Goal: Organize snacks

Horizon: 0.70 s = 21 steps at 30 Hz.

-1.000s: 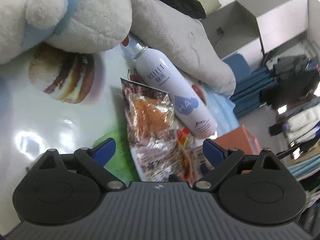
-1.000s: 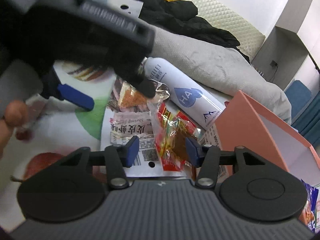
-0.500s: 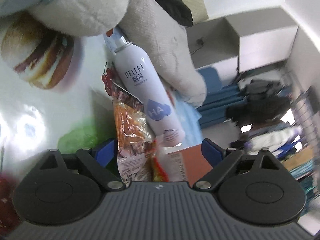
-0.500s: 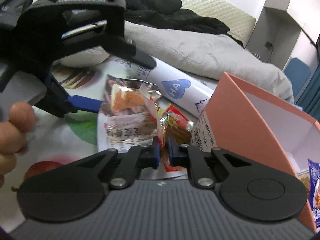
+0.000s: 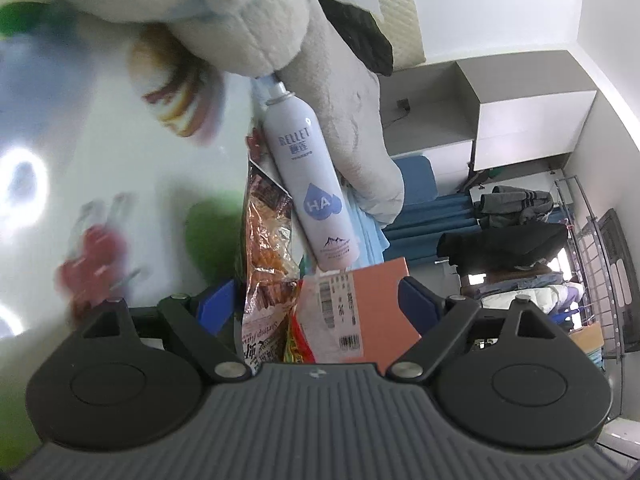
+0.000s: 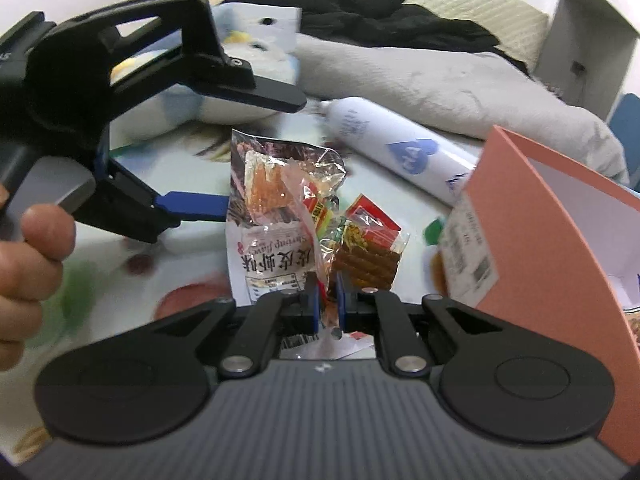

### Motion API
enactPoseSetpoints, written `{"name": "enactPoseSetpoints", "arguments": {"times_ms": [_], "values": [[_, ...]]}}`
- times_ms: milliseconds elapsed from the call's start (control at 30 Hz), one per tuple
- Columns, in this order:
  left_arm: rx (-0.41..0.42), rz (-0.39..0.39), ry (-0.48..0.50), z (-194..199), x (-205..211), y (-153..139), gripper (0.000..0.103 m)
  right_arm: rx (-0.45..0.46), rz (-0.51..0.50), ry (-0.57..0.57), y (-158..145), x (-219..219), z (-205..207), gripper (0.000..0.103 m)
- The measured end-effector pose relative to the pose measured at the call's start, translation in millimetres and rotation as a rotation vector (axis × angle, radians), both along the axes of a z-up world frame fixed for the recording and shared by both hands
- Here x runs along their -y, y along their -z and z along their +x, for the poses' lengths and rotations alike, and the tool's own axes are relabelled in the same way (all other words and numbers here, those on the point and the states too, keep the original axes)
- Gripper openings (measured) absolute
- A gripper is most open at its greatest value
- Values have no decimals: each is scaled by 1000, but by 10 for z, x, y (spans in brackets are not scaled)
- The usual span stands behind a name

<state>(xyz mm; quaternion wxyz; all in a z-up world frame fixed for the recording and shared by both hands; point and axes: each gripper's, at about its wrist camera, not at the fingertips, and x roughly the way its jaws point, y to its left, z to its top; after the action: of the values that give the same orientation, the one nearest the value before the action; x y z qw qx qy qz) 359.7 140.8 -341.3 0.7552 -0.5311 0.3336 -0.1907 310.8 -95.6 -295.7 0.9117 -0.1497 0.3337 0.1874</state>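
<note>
Pick step: right tool (image 6: pixel 327 300) clenched on the small red snack pack (image 6: pixel 362 248), frame centre. Left tool (image 6: pixel 208 152) released, straddling the shrimp bag (image 6: pixel 272 216). Next, probably: lift into pink box (image 6: pixel 552 240) at right.

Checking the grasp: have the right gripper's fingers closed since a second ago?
Yes. The right gripper was open beside the salmon box; it now pinches the snack wrapper.

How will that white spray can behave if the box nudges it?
The can lies on its side on a glossy cloth, so it will probably roll. The grey pillow behind may stop it. Its smooth surface looks slippery.
</note>
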Motion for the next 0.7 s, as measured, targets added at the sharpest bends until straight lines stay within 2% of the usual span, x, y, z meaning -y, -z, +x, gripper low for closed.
{"name": "enactPoseSetpoints", "arguments": {"times_ms": [200, 333, 433, 567, 700], "values": [[-19, 10, -29, -600, -164, -166, 89, -64, 15, -83, -67, -117, -398, 11], [-44, 59, -56, -1031, -249, -287, 89, -115, 62, -124, -138, -139, -690, 11], [-67, 30, -85, -1349, -305, -301, 89, -143, 85, -124, -184, -142, -834, 11], [-91, 55, -81, -1659, -337, -361, 89, -181, 107, -141, -237, -129, -1054, 11], [-106, 124, -68, -1945, -344, -503, 89, -216, 127, -175, -287, -112, -1292, 11]]}}
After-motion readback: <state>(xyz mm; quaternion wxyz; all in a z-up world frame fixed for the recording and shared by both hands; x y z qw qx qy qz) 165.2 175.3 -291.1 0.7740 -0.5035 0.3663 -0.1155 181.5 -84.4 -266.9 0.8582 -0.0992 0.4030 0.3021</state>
